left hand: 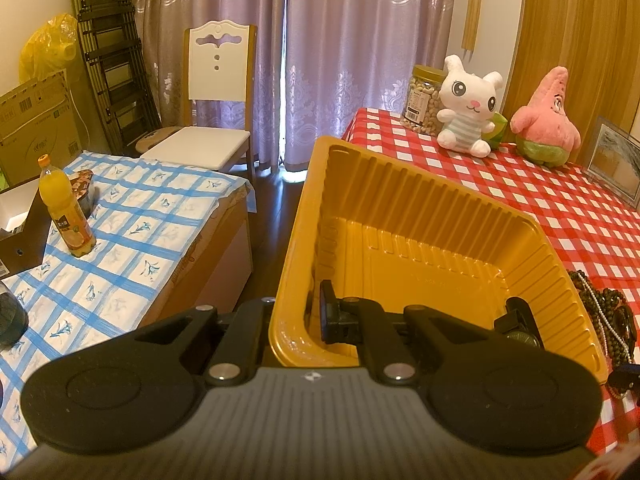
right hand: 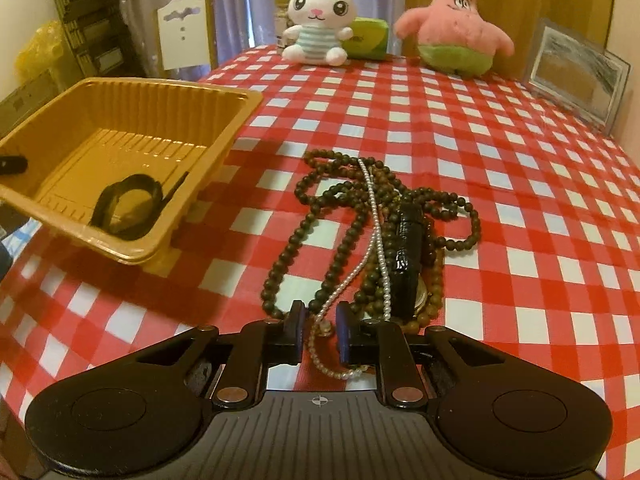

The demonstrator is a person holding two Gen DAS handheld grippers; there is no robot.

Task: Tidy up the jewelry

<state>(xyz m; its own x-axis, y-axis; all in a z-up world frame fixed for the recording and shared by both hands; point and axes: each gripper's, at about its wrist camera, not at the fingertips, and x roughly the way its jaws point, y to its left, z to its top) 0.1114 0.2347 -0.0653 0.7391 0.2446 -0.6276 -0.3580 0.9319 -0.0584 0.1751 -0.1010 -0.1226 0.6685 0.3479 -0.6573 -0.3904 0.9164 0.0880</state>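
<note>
A yellow plastic tray (left hand: 420,216) is tilted up at the left edge of the red checked table; my left gripper (left hand: 298,320) is shut on its near rim, one finger (left hand: 330,312) inside the wall. A black wristwatch (right hand: 126,206) lies inside the tray (right hand: 120,96). A tangle of dark bead necklaces (right hand: 340,208), a white pearl strand (right hand: 374,224) and a black watch strap (right hand: 408,256) lies on the table. My right gripper (right hand: 320,332) sits low at the pile's near end, jaws a little apart around the pearl strand.
A white rabbit plush (right hand: 318,20), a pink star plush (right hand: 454,24), a green box and a framed picture (right hand: 576,76) stand along the far edge. Left of the table are a blue checked surface with an orange juice bottle (left hand: 66,208) and a white chair (left hand: 218,100).
</note>
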